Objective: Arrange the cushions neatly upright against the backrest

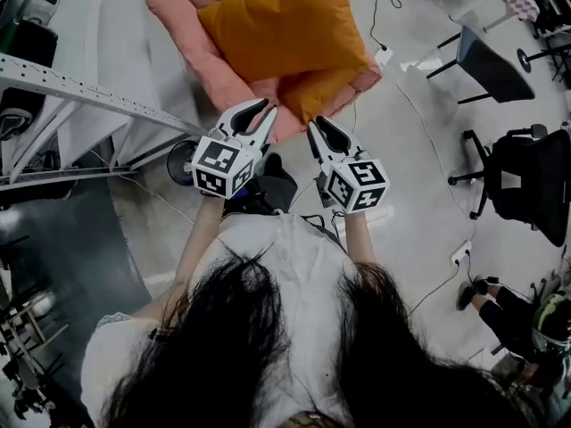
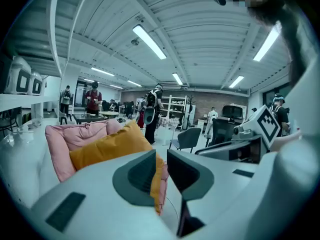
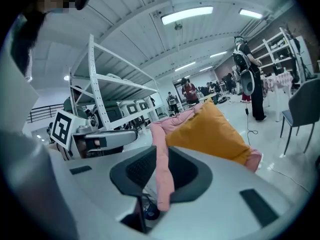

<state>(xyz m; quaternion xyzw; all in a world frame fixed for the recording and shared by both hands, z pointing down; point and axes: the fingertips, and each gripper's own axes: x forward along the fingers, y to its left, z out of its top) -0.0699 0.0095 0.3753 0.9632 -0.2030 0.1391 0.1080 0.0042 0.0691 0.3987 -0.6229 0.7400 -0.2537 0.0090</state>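
Observation:
An orange cushion (image 1: 285, 34) lies on top of a pink cushion (image 1: 192, 25) straight ahead of me, above the pale floor. My left gripper (image 1: 260, 112) is at the pink cushion's near edge. In the left gripper view my left gripper (image 2: 161, 169) has its jaws shut on fabric, with pink and a strip of the orange cushion (image 2: 105, 146) in the narrow gap. My right gripper (image 1: 318, 127) sits by the orange cushion's near corner. In the right gripper view my right gripper (image 3: 161, 169) is shut on a fold of the pink cushion (image 3: 162, 134), which hangs down between the jaws.
A white metal shelf frame (image 1: 80, 96) runs along the left. A black office chair (image 1: 526, 176) and a grey chair (image 1: 491, 65) stand to the right, with cables (image 1: 419, 123) across the floor. A seated person (image 1: 508, 310) is at lower right. Several people (image 2: 152, 109) stand far off.

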